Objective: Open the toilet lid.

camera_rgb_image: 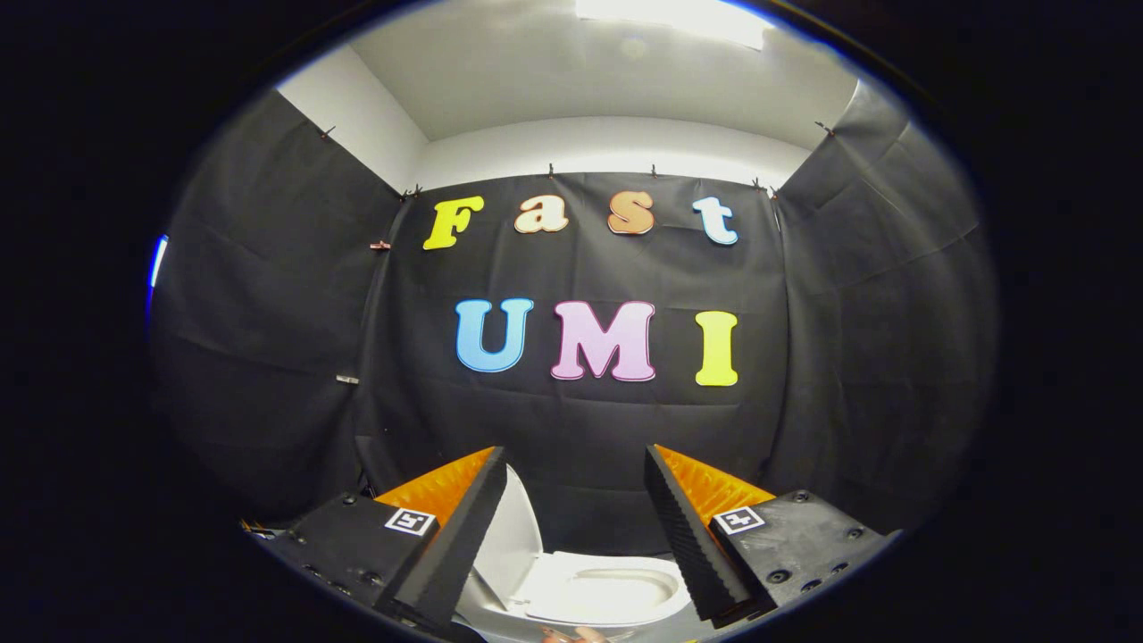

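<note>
A white toilet (600, 591) stands low down, seen between and below my two fingers. Its lid (509, 540) is raised, standing roughly upright at the left side of the bowl, close behind my left finger (451, 545). The seat ring and the open bowl lie flat to the right of the lid. My gripper (574, 460) is open, its fingers wide apart with nothing between them, held above the toilet and apart from the lid. The right finger (688, 536) hangs over the bowl's right rim.
Black cloth walls close the booth in behind the toilet and on both sides. A white ceiling with a bright light lies above. A small part of a hand (580, 634) shows at the bottom, below the bowl.
</note>
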### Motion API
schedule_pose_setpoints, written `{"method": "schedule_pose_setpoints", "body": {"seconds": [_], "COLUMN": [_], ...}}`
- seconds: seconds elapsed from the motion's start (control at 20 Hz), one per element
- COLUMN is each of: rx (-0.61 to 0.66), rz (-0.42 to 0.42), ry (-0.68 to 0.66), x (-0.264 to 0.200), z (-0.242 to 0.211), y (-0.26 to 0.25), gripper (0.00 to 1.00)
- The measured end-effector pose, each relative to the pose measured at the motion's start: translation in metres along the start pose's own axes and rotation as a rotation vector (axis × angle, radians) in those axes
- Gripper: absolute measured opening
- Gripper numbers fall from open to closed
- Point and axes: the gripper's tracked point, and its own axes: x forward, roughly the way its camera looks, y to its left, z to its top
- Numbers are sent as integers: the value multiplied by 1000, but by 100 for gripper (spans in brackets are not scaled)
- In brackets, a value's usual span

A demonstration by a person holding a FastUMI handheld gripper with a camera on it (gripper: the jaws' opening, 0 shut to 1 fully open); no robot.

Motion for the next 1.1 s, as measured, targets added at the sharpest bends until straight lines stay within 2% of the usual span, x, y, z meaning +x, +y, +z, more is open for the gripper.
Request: {"method": "schedule_pose_setpoints", "body": {"seconds": [1.1], "rx": [4], "rz": [-20], "ry": [-21], "x": [-7], "z": [10], "y": [-3], "gripper": [97]}}
